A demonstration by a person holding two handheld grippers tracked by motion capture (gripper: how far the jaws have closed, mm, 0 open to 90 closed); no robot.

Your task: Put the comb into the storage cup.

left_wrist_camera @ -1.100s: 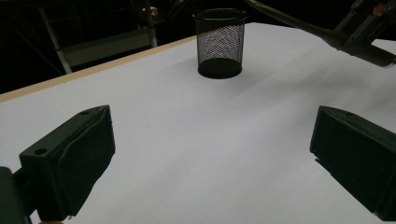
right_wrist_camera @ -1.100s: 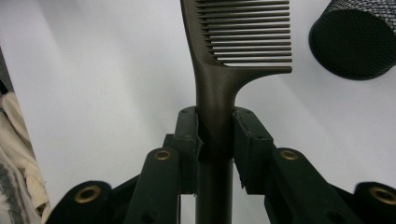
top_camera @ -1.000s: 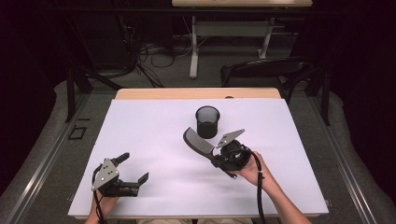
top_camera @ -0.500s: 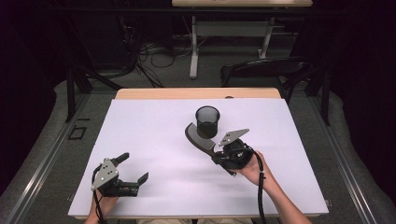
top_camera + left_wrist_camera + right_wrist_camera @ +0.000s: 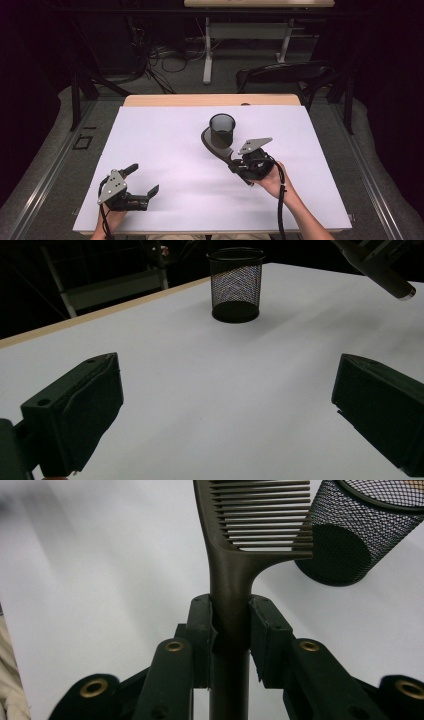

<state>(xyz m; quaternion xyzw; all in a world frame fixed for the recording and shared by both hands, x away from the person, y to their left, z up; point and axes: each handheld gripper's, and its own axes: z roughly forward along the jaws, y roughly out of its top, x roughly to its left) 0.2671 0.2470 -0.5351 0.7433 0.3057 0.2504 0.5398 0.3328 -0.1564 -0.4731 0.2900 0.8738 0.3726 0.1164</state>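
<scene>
White-covered table (image 5: 165,150): right hand-held gripper (image 5: 231,615) clamps a dark comb (image 5: 250,525) beside the mesh cup (image 5: 222,129), left hand-held gripper (image 5: 142,181) idle, wide open; teeth could catch the rim and tip it

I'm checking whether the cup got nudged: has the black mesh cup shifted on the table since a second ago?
No. The mesh cup stands at the same spot below the table's wooden far edge.

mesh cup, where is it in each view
High view: mesh cup stands at table centre, just beyond the comb.
Left gripper view: upper middle, far across the table.
Right gripper view: top right corner, beside the comb teeth.
Shared landmark: the white table sheet.
</scene>
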